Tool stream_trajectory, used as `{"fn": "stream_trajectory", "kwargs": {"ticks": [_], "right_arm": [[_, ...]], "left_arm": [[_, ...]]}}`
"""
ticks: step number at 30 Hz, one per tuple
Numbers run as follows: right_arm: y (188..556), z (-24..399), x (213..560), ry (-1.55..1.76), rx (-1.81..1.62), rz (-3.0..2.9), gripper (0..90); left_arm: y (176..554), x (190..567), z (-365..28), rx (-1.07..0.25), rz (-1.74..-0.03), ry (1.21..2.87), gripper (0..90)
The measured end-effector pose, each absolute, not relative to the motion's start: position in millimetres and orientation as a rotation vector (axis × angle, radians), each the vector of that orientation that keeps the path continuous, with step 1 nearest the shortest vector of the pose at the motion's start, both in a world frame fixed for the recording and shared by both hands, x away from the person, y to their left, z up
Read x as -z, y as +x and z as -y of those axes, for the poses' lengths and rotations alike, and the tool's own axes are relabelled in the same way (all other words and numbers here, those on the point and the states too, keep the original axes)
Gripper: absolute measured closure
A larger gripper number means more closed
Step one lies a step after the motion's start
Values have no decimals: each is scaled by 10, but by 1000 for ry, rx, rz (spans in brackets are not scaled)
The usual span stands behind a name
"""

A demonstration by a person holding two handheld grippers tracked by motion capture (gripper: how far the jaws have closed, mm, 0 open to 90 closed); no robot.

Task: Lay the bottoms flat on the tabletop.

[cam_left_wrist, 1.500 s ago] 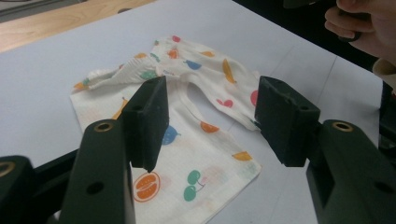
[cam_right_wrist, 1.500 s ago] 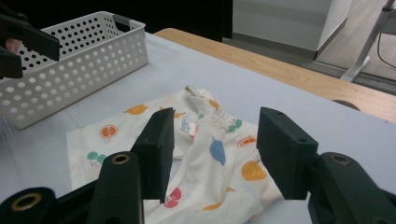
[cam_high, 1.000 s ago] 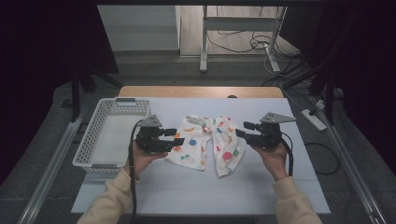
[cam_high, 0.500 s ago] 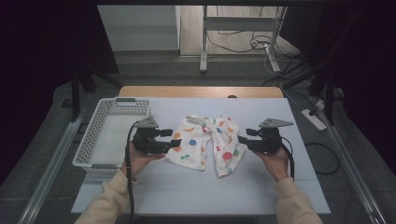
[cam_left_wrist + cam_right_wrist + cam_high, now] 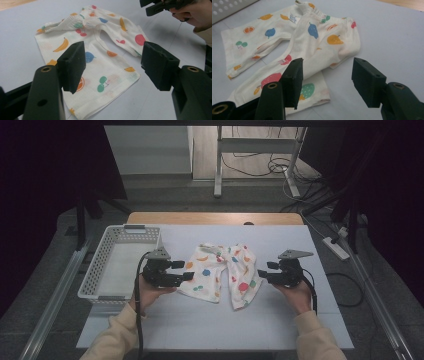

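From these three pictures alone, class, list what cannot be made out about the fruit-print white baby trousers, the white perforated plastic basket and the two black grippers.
- Fruit-print white baby trousers: the small label at the waistband is too small to read in the right gripper view; the left gripper covers part of one leg hem.
- White perforated plastic basket: cut off by the top edge in the right gripper view.
- Right gripper: in the high view its jaw gap is too small to judge.

Pants (image 5: 222,275) lie mid-tabletop (image 5: 200,320). Basket (image 5: 100,270) sits at the tabletop's left edge. Left tool (image 5: 187,271) is between basket and pants; right tool (image 5: 261,275) is just right of pants.
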State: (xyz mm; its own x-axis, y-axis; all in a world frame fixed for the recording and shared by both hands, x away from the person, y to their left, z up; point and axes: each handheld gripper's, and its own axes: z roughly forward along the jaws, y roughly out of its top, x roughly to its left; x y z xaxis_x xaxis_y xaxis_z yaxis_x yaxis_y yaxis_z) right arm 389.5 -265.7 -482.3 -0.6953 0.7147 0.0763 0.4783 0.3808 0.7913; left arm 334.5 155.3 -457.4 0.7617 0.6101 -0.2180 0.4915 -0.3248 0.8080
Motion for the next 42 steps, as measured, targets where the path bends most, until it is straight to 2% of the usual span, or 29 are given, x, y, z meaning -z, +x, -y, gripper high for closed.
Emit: {"fn": "stream_trajectory", "kwargs": {"ticks": [26, 29, 35, 42], "right_arm": [[3970, 2523, 5118, 1076, -1012, -2500, 425], [3969, 2496, 5136, 1065, -977, -2511, 447], [3967, 2482, 5153, 1065, -947, -2524, 576], [3971, 2490, 5162, 1068, -936, -2545, 634]], "left_arm": [[3332, 4568, -1526, -149, -813, 1996, 346], [3333, 4571, -1524, -150, -815, 1998, 345], [3340, 4589, -1516, -153, -825, 2006, 337], [3336, 4588, -1518, -163, -828, 2009, 336]]}}
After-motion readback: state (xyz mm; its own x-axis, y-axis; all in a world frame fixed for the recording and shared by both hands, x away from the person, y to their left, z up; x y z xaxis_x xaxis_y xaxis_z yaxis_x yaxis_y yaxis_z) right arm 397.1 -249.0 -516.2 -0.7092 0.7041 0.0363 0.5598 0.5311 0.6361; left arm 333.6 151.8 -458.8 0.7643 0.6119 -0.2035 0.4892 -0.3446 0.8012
